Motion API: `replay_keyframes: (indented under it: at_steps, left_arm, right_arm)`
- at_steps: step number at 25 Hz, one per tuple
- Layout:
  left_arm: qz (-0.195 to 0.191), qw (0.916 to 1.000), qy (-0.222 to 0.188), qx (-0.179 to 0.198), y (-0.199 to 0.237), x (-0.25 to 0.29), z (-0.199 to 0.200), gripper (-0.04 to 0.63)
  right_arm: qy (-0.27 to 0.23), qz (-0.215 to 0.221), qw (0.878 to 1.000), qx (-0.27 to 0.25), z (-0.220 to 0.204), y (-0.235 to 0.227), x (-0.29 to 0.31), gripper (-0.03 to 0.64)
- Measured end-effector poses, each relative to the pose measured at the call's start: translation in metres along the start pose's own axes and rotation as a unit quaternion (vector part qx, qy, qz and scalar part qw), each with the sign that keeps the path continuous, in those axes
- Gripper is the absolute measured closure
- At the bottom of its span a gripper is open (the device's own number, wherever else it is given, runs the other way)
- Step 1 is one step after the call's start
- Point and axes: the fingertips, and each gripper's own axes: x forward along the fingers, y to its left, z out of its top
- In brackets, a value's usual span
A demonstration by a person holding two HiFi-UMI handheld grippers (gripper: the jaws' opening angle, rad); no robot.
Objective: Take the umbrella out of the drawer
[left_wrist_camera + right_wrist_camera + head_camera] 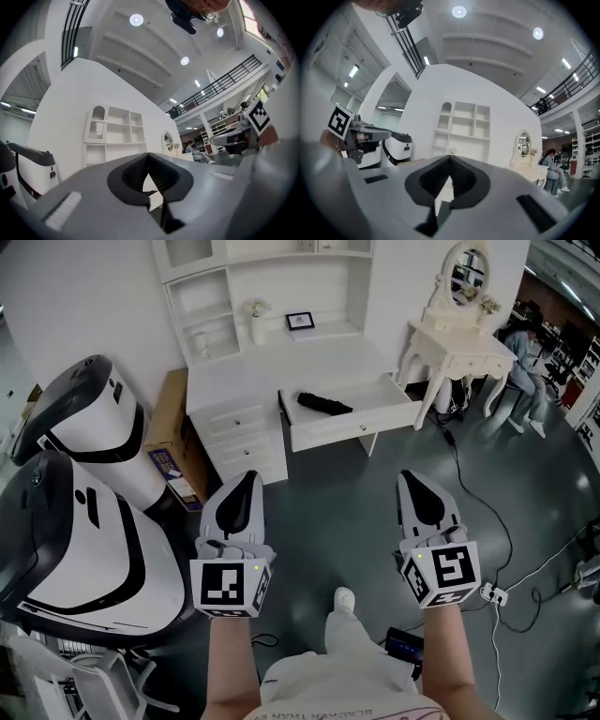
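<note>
Ahead, white desk [281, 367] on grey floor [337, 512] (umbrella [324, 405] in open drawer [347, 430]); left tongs [247, 476], right tongs [407, 476] pressed together.

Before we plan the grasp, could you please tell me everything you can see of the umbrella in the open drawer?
The umbrella is black and folded into a short, compact roll, fabric by its look. It lies flat and slantwise on the floor of the white drawer, which stands pulled out of the desk. One end sits near the drawer's back left, the other points right. It touches only the drawer's floor. Handle and strap are too small to tell.
</note>
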Motion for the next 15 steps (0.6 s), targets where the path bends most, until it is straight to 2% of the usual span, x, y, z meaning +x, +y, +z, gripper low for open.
replay_keyframes:
  at_steps: [15]
  left_arm:
    - [0.045,0.9989,0.010,0.002,0.000,0.167,-0.023,0.588]
  right_arm:
    - [0.010,0.059,0.998,0.002,-0.033,-0.109,0.135,0.610]
